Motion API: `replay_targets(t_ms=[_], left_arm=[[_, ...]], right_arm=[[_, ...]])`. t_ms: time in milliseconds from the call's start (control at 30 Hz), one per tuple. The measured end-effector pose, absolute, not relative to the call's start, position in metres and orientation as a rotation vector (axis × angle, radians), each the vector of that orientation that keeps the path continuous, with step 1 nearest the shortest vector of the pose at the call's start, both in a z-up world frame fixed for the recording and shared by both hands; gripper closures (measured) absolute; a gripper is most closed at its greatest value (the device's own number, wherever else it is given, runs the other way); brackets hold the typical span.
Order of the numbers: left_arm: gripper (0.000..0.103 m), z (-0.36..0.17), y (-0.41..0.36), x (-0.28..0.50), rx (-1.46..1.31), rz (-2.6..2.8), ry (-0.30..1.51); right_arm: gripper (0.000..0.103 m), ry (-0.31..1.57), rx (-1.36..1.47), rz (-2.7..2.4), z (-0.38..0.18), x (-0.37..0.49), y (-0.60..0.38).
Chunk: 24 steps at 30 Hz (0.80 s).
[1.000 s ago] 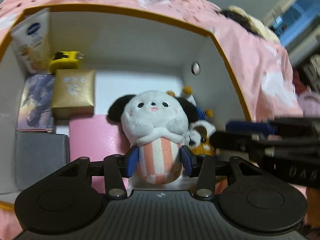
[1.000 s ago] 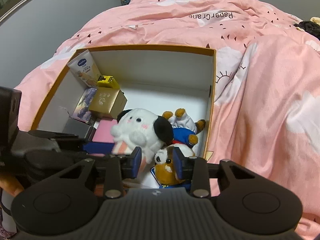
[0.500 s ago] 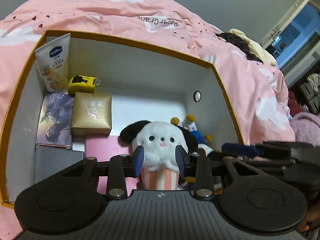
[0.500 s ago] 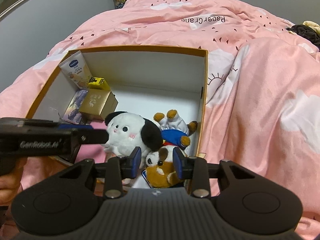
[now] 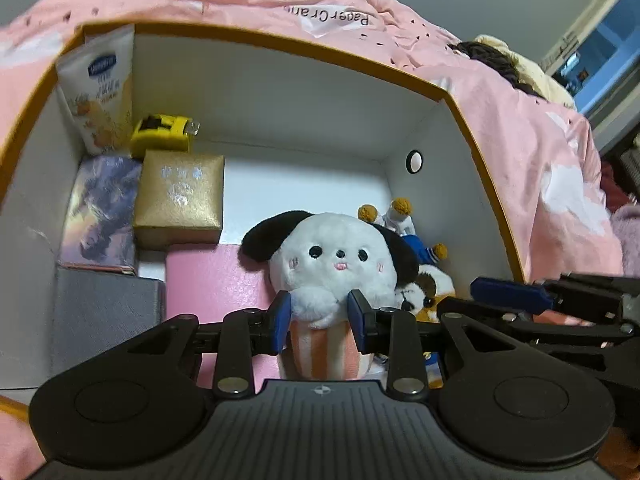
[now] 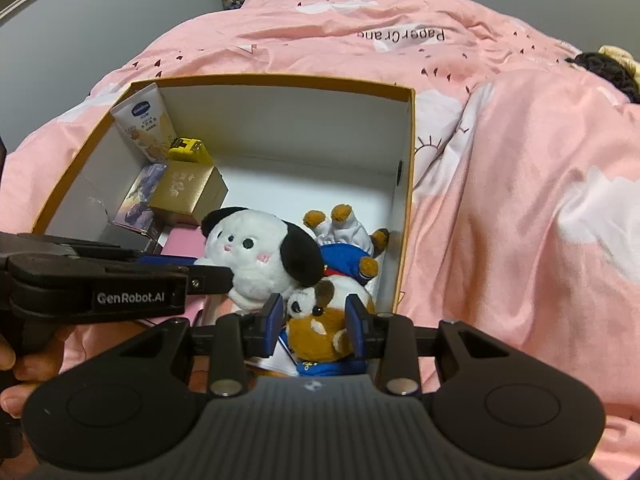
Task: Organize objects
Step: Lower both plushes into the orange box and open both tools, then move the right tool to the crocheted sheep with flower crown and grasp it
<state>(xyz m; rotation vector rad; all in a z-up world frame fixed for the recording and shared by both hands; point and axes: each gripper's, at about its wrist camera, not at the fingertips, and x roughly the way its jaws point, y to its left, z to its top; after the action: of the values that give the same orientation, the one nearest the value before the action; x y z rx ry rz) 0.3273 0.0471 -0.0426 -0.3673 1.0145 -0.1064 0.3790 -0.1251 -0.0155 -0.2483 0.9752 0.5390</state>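
A white plush dog with black ears and a striped orange body [image 5: 332,264] stands in the orange-rimmed white box [image 5: 280,92]. My left gripper [image 5: 319,320] has its blue pads [image 5: 280,322] on either side of the plush's lower body, apparently gripping it. The plush also shows in the right wrist view [image 6: 256,252], with the left gripper's finger reaching it from the left. My right gripper [image 6: 314,318] has its fingers on either side of a brown and white plush dog in blue clothes [image 6: 320,320], which lies at the box's near right corner.
Along the box's left wall stand a Vaseline tube [image 5: 100,92], a yellow tape measure [image 5: 162,130], a gold box [image 5: 180,196], a picture card box [image 5: 98,212], a grey box [image 5: 104,312] and a pink box [image 5: 212,276]. The box sits on a pink duvet [image 6: 520,200].
The left gripper pulled back and its jaws narrowed, then it came in again and closed on the white plush. The right gripper moved slightly; its jaws stay around the brown plush.
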Motion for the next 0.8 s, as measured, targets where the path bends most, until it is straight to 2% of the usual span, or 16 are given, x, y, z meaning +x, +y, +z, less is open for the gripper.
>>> replay_targets(t_ms=[33,100,167,433,800], left_arm=[[0.068,-0.039,0.045,0.324,-0.35,-0.103,1.01],[0.068,-0.028,0.045,0.316,-0.356,-0.122,0.982],[0.068,-0.014,0.046,0.305,-0.373,-0.153,0.95],[0.067,0.03,0.04,0.252,-0.257,-0.211,0.888],[0.067,0.004,0.029,0.189,-0.118,-0.17,1.038]], right_arm=[[0.063,0.964,-0.248,0.54,-0.012,0.376,-0.125],[0.05,0.925,-0.236,0.546,-0.004,0.367,-0.129],[0.048,0.892,-0.218,0.55,0.005,0.358,-0.134],[0.045,0.874,-0.142,0.589,0.031,0.312,-0.153],[0.045,1.043,-0.325,0.649,-0.007,0.255,-0.148]])
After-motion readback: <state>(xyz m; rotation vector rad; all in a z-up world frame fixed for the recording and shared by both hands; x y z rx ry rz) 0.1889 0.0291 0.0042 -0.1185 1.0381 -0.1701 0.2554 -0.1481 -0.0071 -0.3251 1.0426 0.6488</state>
